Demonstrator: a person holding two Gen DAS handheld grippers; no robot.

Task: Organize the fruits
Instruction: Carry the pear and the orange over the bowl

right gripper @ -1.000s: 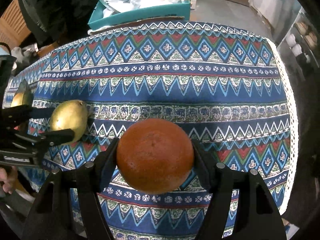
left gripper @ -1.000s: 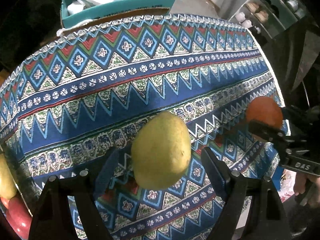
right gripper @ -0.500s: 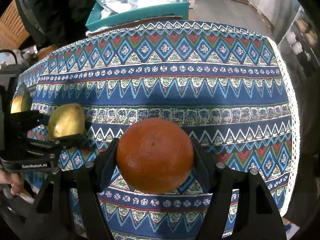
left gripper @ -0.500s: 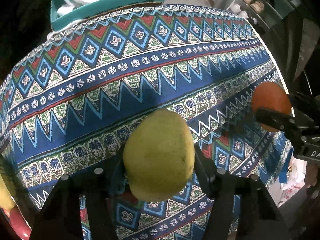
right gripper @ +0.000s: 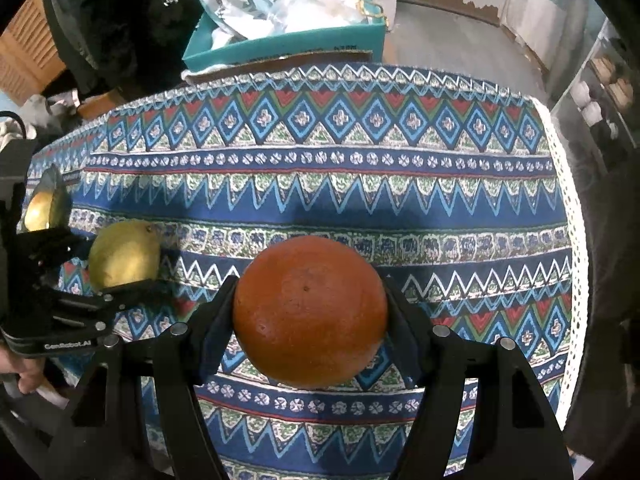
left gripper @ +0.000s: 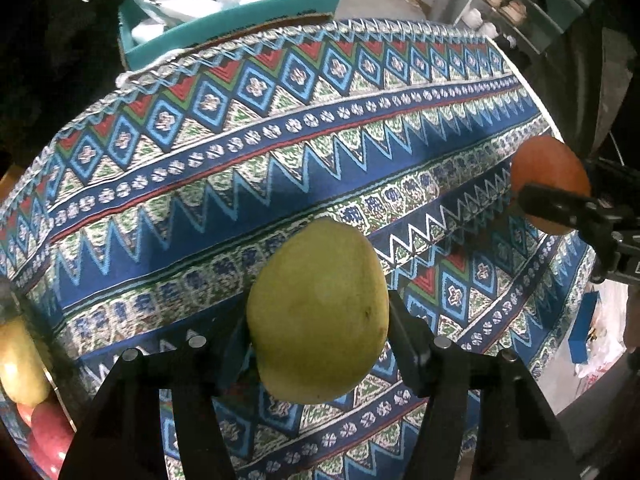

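My left gripper [left gripper: 318, 336] is shut on a yellow-green mango [left gripper: 318, 310] and holds it above the patterned tablecloth [left gripper: 280, 152]. My right gripper [right gripper: 310, 316] is shut on an orange [right gripper: 310, 312], also held above the cloth. In the left wrist view the orange [left gripper: 550, 184] and the right gripper show at the right edge. In the right wrist view the mango [right gripper: 124, 254] and the left gripper [right gripper: 120, 264] show at the left. A yellow fruit [left gripper: 20, 364] and red fruits [left gripper: 48, 436] lie at the far left edge.
A teal box [right gripper: 288, 40] with plastic bags stands beyond the table's far edge. A shelf unit [left gripper: 532, 4] stands at the back right. The table's white-fringed right edge [right gripper: 572, 240] drops to the floor. A yellow fruit [right gripper: 40, 210] shows behind the left gripper.
My left gripper closed on the mango and lifted it slightly. The right gripper kept its hold on the orange and barely moved.
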